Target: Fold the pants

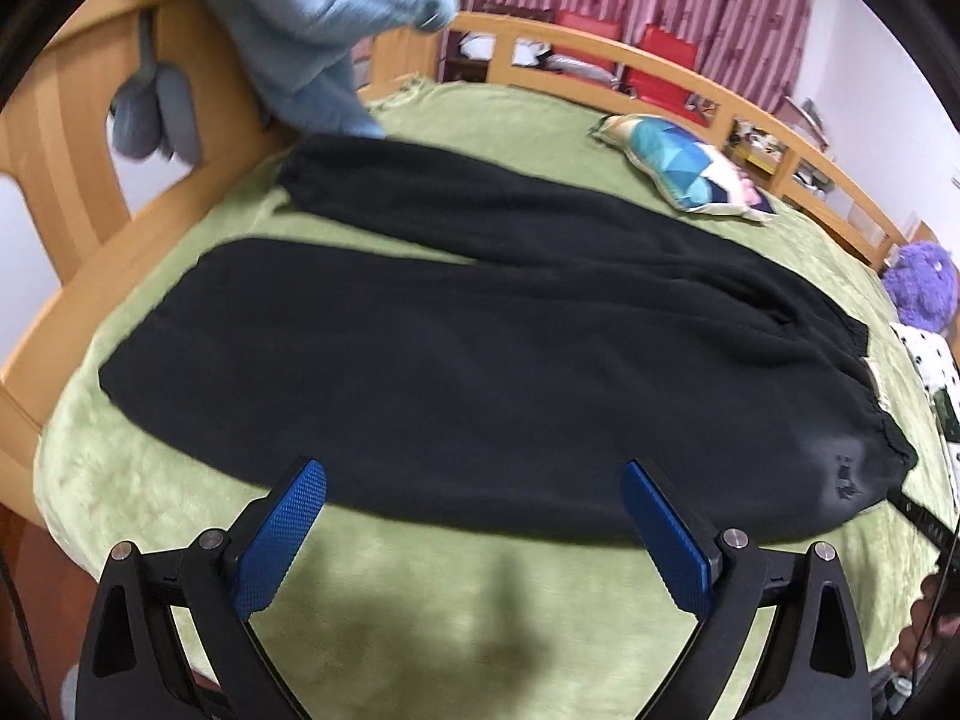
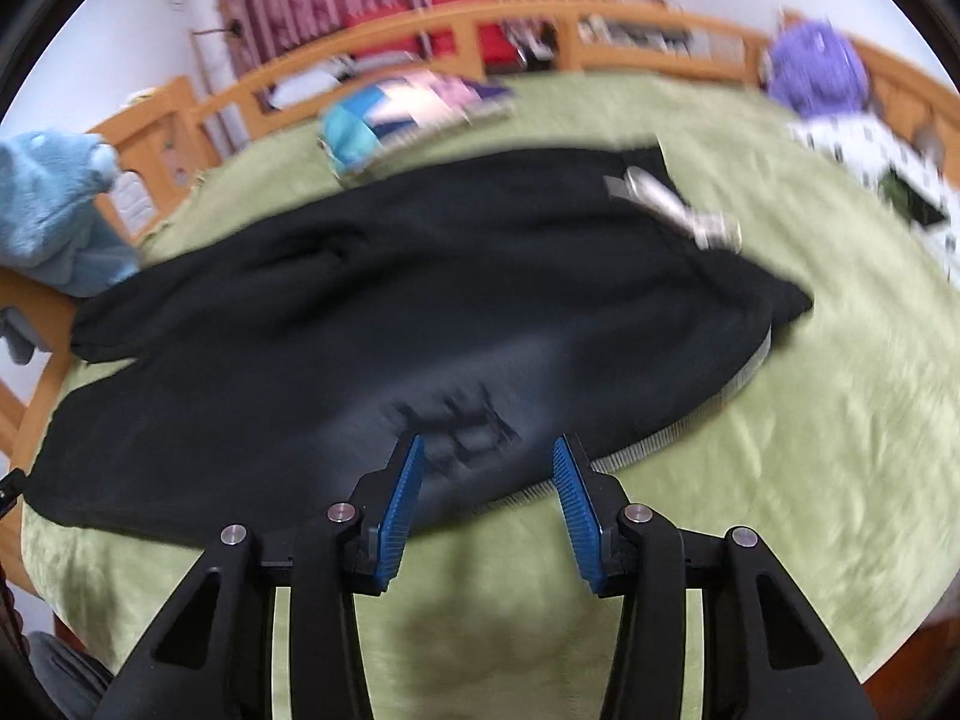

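Both tongs released, nothing gripped: left gripper [image 1: 474, 483] and right gripper [image 2: 489, 456] poised over near edge of black pants [image 1: 480, 360] on green blanket [image 1: 450, 600].

Left gripper [image 1: 474, 498] jaws wide; right gripper [image 2: 489, 468] narrower, empty.

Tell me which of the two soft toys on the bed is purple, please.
The purple plush toy at the far right edge of the bed, by the wooden rail. The other, the light blue plush toy, sits at the left near the pants leg ends.
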Demonstrator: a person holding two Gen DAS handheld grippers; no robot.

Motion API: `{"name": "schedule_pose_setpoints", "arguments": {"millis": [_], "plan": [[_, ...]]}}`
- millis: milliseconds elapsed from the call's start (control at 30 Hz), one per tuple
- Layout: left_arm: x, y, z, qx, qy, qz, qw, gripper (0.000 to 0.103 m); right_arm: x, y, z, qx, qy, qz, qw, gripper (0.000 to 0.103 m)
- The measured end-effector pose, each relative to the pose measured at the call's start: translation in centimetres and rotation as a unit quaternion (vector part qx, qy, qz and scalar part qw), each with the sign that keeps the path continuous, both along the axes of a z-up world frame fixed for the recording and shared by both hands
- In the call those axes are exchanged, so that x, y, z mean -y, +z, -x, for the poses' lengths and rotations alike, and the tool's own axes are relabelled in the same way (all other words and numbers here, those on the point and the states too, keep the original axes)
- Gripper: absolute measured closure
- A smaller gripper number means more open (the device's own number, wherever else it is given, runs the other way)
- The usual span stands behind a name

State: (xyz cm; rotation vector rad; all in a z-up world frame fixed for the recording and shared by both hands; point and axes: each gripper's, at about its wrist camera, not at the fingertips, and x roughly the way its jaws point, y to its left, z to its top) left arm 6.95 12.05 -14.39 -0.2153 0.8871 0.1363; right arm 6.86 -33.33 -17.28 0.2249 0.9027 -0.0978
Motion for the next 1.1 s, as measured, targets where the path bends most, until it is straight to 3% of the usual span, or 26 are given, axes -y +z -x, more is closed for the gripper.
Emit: {"name": "schedule_pose_setpoints", "arguments": {"millis": [167, 300, 500, 700, 933, 1100], "plan": [[-3.2, -3.7, -0.8, -0.020, 0.035, 0.043, 0.9983, 0.004, 2.7, -2.8, -0.5, -0.027, -0.050, -0.056, 0.997, 0.057], [-4.4, -6.1, -1.6, -0.036, 0.052, 0.046, 0.9969, 0.004, 2.8, -3.7, -0.9, -0.025, -0.045, -0.093, 0.994, 0.056], [-3.8, -8.8, -2.5, -0.063, 0.048, 0.059, 0.9951, 0.004, 1.0, -5.0, -2.2, -0.037, -0.032, -0.065, 0.997, 0.056], [-3.1, -9.4, -2.1, -0.056, 0.043, 0.031, 0.9970, 0.006, 0.8, -6.2, -2.8, -0.032, -0.051, -0.062, 0.996, 0.060], [-4.1, -9.6, -2.2, -0.053, 0.053, 0.057, 0.9956, 0.007, 2.2, -7.2, -3.2, -0.040, -0.065, -0.136, 0.988, 0.061], [-4.4, -9.6, -2.0, -0.042, 0.055, 0.071, 0.9951, 0.007, 2.1, -7.1, -3.6, -0.043, -0.064, -0.142, 0.987, 0.059]]}}
